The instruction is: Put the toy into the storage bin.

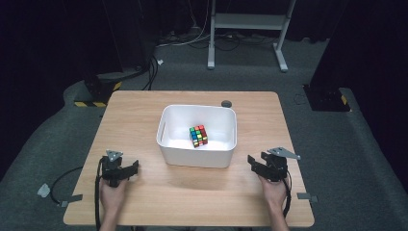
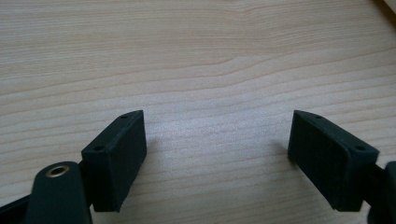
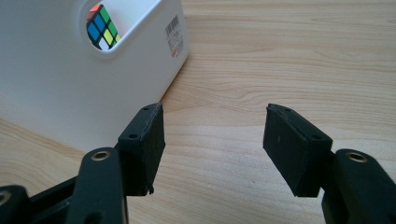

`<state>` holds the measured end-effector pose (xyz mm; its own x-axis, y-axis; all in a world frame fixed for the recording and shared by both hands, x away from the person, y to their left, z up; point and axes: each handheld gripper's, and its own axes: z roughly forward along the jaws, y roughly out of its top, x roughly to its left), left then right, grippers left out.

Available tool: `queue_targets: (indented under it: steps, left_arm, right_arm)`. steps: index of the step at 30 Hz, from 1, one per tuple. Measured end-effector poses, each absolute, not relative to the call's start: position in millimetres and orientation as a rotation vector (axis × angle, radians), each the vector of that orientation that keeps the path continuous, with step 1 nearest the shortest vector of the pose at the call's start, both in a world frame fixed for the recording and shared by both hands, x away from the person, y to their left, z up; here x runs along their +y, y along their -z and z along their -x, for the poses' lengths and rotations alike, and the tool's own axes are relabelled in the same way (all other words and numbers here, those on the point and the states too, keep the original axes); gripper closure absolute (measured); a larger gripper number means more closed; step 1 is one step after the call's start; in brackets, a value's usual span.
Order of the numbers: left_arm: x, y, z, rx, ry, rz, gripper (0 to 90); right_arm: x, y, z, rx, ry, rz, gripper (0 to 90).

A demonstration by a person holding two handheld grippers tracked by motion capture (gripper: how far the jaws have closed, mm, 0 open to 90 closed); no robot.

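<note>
- A multicoloured puzzle cube (image 1: 198, 135) with red, green, blue, yellow and orange squares sits inside a white rectangular plastic bin (image 1: 197, 157), right of the middle of its floor and touching none of its walls.
- The bin stands near the middle of a light wooden table (image 1: 144, 115) with rounded corners, closer to the far edge than to the person.
- In the right gripper view the cube (image 3: 102, 26) shows through a round-cornered handle opening in the bin's side wall (image 3: 56, 84); a small barcode sticker (image 3: 173, 37) sits near that wall's corner.
- The left gripper (image 1: 130, 169), black with a grey three-cornered plate on top, rests low over the table to the left of the bin and well apart from it. Its jaws stand wide apart with only bare wood grain between them, as the left gripper view (image 2: 217, 144) shows; it holds nothing.
- The right gripper (image 1: 251, 161), of the same build, lies to the right of the bin's near corner, pointing toward it. In its own view (image 3: 215, 140) the jaws have a clear gap between them, narrower than the left pair's, with bare table between; nothing is gripped. The left-hand jaw in that view stands just beside the bin wall; I cannot tell whether it touches.
- A small dark round disc (image 1: 226, 103) lies on the table behind the bin's far right corner.
- The person's hands (image 1: 113, 195) hold the gripper handles from the near edge.
</note>
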<state>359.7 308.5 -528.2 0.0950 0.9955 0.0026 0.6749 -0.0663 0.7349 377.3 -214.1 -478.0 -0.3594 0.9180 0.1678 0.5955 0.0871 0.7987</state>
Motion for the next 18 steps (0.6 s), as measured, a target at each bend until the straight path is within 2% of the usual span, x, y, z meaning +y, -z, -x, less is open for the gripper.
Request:
queue_targets:
  steps: [18]
  left_arm:
    - [308.4,528.3,-359.7,1.638,-0.72,-1.802,19.5]
  right_arm:
    - [-212.7,489.4,-391.1,2.0,-1.055,-1.506,38.7]
